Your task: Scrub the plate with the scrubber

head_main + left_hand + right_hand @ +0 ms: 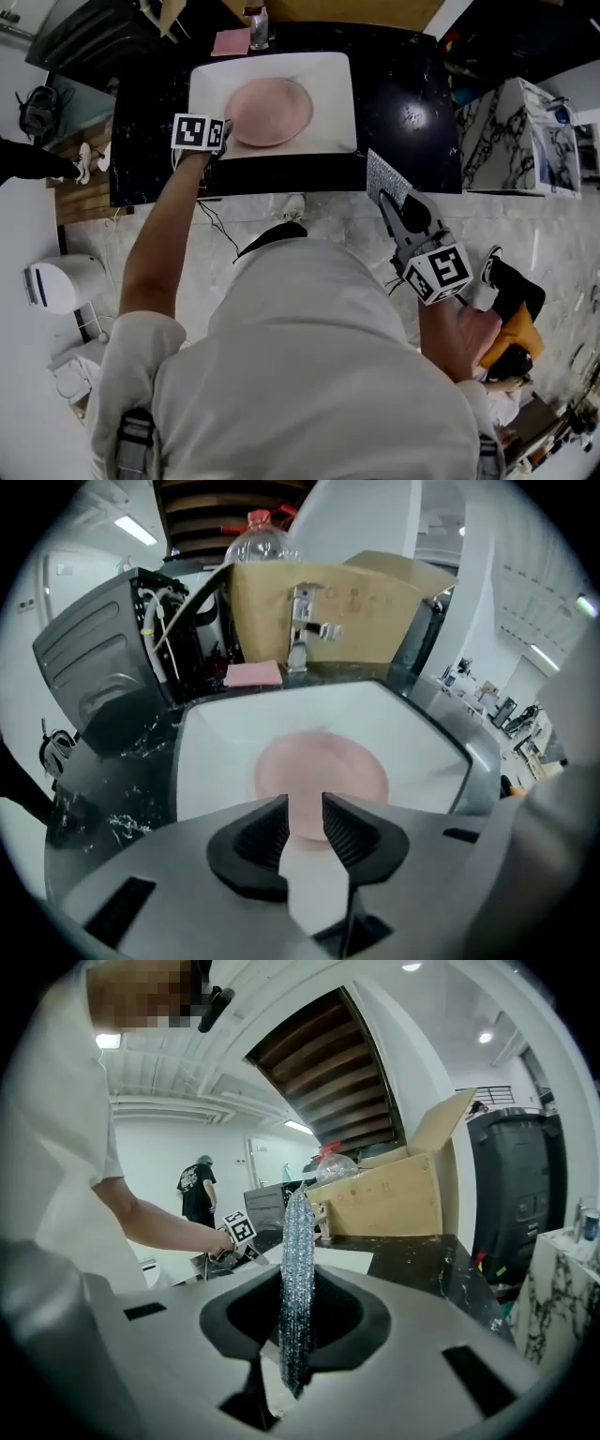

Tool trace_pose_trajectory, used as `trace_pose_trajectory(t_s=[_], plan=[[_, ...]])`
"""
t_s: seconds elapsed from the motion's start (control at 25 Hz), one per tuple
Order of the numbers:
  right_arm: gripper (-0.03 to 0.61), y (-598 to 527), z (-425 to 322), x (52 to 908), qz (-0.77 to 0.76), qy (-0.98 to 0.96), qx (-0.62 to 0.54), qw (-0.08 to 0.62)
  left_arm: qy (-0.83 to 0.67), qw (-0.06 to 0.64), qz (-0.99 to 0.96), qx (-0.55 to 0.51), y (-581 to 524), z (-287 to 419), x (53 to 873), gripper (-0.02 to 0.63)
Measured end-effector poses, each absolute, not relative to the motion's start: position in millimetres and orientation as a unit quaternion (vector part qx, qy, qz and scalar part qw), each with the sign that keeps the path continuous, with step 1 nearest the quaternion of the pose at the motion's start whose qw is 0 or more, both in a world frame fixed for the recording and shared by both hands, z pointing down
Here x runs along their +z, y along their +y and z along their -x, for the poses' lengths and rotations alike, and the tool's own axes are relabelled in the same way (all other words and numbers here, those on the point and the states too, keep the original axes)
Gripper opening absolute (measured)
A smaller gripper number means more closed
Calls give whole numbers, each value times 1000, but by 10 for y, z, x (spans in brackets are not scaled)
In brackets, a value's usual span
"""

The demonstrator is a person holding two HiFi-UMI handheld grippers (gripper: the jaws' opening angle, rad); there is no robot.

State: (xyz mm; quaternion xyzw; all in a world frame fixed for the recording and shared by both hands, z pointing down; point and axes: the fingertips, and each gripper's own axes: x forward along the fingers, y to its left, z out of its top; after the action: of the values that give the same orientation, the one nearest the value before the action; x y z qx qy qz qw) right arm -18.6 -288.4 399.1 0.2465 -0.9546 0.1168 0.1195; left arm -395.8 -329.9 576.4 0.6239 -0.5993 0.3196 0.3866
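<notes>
**Scrubber in the Air, Plate Waiting in the Sink**

Here we are at the sink, and the pink plate lies flat in the white basin, a touch left of centre, with the faucet beyond it. The left hand-held gripper sits low at the basin's near-left corner, right by the plate's rim. Its own view shows the jaws apart by a modest gap with nothing pinched between them, and the plate's near edge lies just ahead. I cannot tell whether a pad touches the rim.

Over on the other side, the right hand-held gripper is clamped on the glittery silver scrubber, which stands up out of the jaws. It is well short of the work, hanging in front of the black tabletop and apart from the sink.

So the step in hand looks like the approach. To do it well, I'd say the left side should pinch the rim squarely so the plate can't skate on that slick basin. The right should then come over the tabletop edge and tip down until the scrubber's broad face, not its thin edge, meets the plate. Steady overlapping strokes should follow, with a firm grip so the scrubber doesn't fold or slip.
</notes>
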Motion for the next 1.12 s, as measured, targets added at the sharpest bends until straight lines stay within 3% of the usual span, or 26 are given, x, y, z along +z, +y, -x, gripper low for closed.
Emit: trace_pose_trajectory(t_s=[0.48,1.0,1.12], plan=[[77,-3320,652,4073,-260,-949,127,124,-557,541,-548,311,-3380,4256,6645,129],[77,-3456,791,4111,-274,-943,139,124,-563,618,-488,250,-3365,4297,7026,130],[77,-3443,764,4127,-279,-941,141,128,-566,627,-481,233,-3395,4296,7079,93]])
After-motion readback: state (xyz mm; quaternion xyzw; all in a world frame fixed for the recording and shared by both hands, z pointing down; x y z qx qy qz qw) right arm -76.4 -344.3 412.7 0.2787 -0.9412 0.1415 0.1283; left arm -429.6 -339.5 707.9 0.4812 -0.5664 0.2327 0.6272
